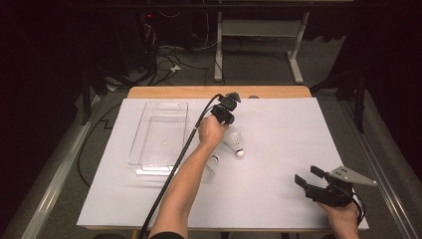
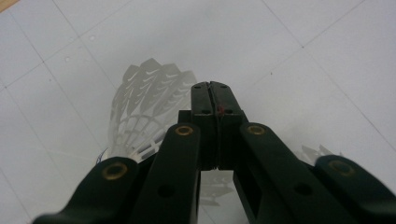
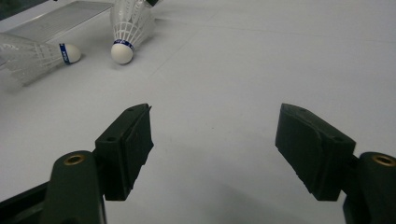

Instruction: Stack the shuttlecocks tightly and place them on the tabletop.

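A white feather shuttlecock (image 1: pixel 235 142) lies in the middle of the white table, its cork toward the person. My left gripper (image 1: pixel 225 115) hangs over its feather end. In the left gripper view the jaws are shut flat against each other (image 2: pixel 214 88), and the shuttlecock's feathers (image 2: pixel 142 105) spread just behind them and to their left. I cannot tell whether a feather edge is pinched. A second shuttlecock (image 1: pixel 211 167) lies partly under the left forearm. My right gripper (image 1: pixel 309 178) rests open at the near right; both shuttlecocks (image 3: pixel 128 28) (image 3: pixel 37 56) lie far ahead of it.
A clear plastic tray (image 1: pixel 159 133) sits on the left part of the table, also seen in the right gripper view as a clear tray (image 3: pixel 56 18). The left gripper's black cable (image 1: pixel 174 169) trails along the forearm. Table legs and cables stand on the floor beyond the table's far edge.
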`<state>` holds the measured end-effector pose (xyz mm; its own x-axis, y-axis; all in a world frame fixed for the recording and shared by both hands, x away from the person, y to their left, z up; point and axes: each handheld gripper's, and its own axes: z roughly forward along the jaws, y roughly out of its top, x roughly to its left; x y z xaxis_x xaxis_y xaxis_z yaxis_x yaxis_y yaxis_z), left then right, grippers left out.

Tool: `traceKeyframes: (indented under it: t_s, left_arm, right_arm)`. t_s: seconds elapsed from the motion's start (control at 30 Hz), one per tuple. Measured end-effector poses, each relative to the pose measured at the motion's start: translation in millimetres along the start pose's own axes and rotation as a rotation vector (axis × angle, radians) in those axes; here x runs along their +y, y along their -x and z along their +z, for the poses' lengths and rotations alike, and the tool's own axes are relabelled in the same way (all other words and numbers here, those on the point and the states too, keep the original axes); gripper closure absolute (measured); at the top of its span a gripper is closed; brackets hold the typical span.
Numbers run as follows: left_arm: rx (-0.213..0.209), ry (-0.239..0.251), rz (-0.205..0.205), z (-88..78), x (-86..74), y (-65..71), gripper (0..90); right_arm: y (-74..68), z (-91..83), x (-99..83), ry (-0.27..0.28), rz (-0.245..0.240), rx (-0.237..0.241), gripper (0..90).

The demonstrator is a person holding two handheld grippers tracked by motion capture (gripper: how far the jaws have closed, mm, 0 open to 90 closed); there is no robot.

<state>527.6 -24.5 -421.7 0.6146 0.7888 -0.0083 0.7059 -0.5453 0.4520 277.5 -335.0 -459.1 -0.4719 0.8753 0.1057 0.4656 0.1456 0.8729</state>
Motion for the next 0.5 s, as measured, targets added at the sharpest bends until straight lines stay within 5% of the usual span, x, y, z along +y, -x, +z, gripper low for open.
traceKeyframes:
  t_s: [0.5]
  left_arm:
    - [-0.022,0.007,-0.004,2.6,1.8,1.1,86.4]
  right_arm:
    - [1.0,0.2,-0.5,-0.006,0.008,0.003,27.3]
